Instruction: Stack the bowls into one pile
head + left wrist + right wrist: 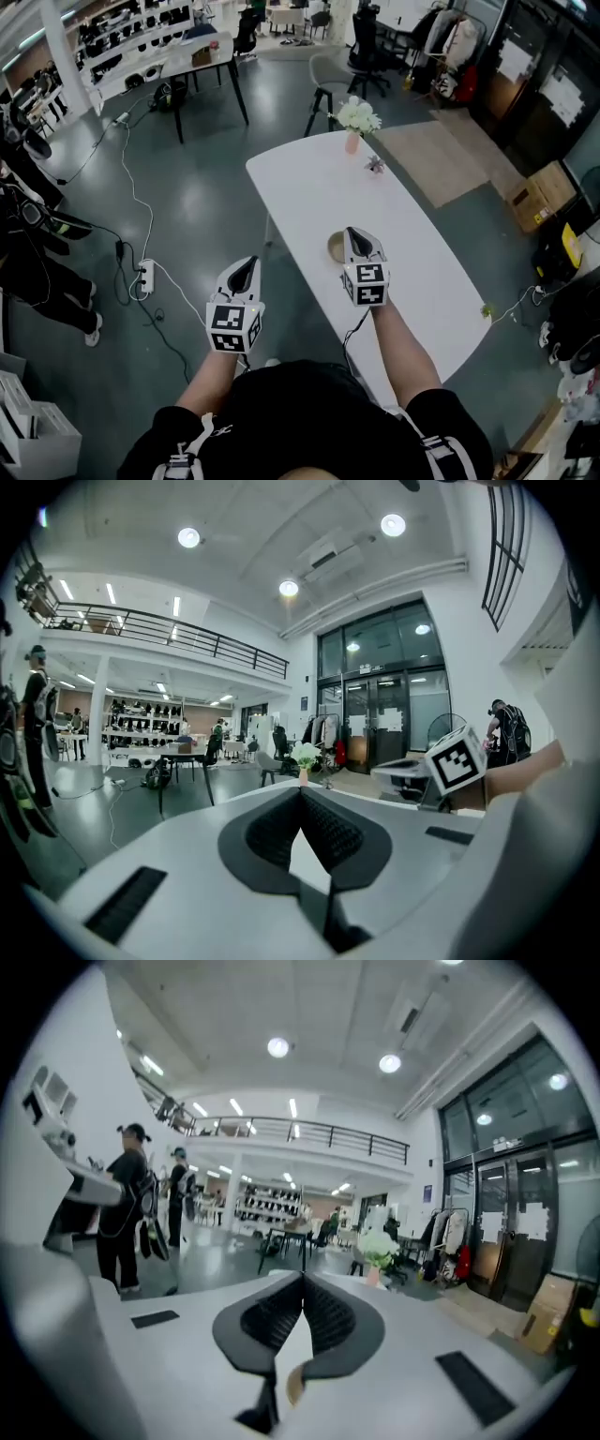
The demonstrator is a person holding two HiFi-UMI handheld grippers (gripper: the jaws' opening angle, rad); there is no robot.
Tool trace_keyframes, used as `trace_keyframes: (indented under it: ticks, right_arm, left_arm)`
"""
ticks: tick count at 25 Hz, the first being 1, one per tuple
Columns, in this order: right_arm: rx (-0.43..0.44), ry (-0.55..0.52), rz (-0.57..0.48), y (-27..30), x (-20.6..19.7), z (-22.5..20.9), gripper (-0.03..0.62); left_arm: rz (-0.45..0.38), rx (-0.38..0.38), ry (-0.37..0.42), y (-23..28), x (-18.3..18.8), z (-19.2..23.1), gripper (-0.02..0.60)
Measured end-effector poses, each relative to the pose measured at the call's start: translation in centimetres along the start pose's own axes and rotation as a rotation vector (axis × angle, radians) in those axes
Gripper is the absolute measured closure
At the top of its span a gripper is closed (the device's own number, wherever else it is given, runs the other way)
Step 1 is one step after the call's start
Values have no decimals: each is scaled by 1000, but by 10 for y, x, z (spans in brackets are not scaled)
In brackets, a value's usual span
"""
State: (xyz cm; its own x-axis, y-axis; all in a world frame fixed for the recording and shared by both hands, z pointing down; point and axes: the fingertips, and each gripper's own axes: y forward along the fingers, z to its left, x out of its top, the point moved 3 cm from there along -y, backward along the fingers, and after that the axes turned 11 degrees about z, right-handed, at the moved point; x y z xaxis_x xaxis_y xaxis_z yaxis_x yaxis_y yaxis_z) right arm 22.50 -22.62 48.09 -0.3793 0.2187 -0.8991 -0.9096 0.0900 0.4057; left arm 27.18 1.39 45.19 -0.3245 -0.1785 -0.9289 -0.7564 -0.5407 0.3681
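Observation:
A tan bowl [335,248] sits on the white table [431,272], half hidden behind my right gripper; whether there is more than one bowl there I cannot tell. My right gripper [355,232] hangs above it, jaws shut with nothing between them. In the right gripper view the closed tips [303,1279] point level across the room, and a sliver of the tan bowl [293,1384] shows below them. My left gripper [248,261] is held off the table's left edge, over the floor, shut and empty [301,792].
A pink vase of white flowers [356,120] and a small grey object [376,165] stand at the table's far end. A cable and power strip [145,275] lie on the floor at the left. People stand at the far left [127,1194].

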Motion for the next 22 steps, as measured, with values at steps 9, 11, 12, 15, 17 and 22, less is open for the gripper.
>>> trace_keyframes:
  ticks: [9,11,12,15,17,22]
  right_arm:
    - [-123,141,-235,-129,26,-19,580]
    - [-138,115,-239,-137,17,-22,582]
    - [-142,107,-243,-140,15,-23,582]
    - [-136,121,-252,-148,11,-27,580]
    - [-139,150,-253,-152,9,-29,580]
    - [-140,166,-249,-150,4,-36,581]
  left_arm:
    - [-57,-97,43,2,36,-60,568]
    - [-56,-113,60,6,39,-72,568]
    - [-55,-121,67,8,41,-78,568]
    - [-58,-134,99,10,46,-93,568]
    - [-64,-137,115,11,49,-100,568]
    - [-75,-136,91,16,62,-103,568]
